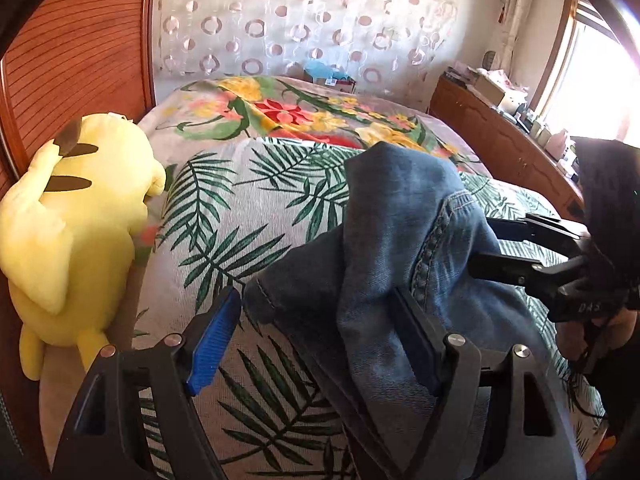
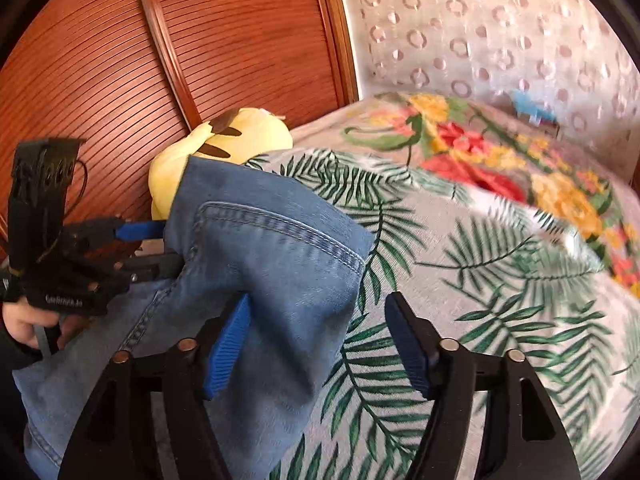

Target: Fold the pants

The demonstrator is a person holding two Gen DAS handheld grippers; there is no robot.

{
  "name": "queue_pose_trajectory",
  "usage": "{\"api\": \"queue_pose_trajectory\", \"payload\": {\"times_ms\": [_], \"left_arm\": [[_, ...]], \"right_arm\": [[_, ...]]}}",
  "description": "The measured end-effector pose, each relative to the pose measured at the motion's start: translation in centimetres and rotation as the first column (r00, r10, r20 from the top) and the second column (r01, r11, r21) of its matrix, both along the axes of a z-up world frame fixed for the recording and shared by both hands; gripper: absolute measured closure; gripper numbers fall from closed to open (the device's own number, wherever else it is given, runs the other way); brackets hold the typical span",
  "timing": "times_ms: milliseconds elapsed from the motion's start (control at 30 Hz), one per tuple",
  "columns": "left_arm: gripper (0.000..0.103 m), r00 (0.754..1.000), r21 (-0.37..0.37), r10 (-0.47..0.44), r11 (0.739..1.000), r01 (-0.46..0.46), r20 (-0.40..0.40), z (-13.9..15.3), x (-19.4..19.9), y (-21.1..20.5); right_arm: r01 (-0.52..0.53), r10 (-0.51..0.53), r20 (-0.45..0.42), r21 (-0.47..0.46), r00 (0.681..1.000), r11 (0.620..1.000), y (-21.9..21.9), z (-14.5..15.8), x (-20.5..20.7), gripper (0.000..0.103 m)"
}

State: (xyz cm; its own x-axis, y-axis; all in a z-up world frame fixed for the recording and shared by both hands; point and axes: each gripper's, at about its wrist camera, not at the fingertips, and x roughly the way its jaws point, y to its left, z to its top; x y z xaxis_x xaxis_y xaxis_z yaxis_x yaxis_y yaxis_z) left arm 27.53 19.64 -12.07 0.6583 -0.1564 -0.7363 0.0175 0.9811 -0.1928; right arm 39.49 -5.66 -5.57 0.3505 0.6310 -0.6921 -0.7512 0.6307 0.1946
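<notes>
My left gripper stands with jaws apart; the jeans drape over its right finger and hang between the pads, which do not press on the cloth. My right gripper is likewise spread, denim lying against its left pad, nothing clamped. I judge both have let go so the raised fold can settle onto the bed. The jeans sit bunched on the palm-leaf bedspread, hem end toward the left tool, a stitched seam facing the right one. A yellow plush toy rests against the wooden headboard, clear of the fold area, so it should not interfere
</notes>
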Motion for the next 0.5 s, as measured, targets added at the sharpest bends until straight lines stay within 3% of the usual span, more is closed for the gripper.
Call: {"api": "queue_pose_trajectory", "payload": {"times_ms": [133,200,367,433,500], "left_arm": [[0.026,1.0,-0.021,-0.013,1.0,0.013,0.005,-0.3,0.1,0.2],[0.031,1.0,-0.061,-0.016,0.998,0.016,-0.002,-0.4,0.2,0.5],[0.059,0.998,-0.107,-0.054,0.993,0.055,0.008,-0.1,-0.1,-0.1],[0.07,0.998,-0.131,-0.068,0.989,0.069,0.007,0.1,-0.3,-0.3],[0.076,0.998,-0.107,-0.067,0.992,0.069,0.016,0.8,-0.8,-0.5]], "right_arm": [[-0.043,0.045,-0.063,0.026,0.997,0.999,1.0,-0.8,1.8,0.032],[-0.051,0.054,-0.095,0.038,0.994,0.998,1.3,-1.3,2.9,0.035],[-0.086,0.09,-0.093,0.048,0.992,0.995,1.6,-0.8,3.5,0.068],[-0.092,0.096,-0.073,0.053,0.993,0.994,1.7,-0.4,2.9,0.077],[-0.101,0.104,-0.046,0.063,0.994,0.993,1.5,0.6,2.0,0.081]]}}
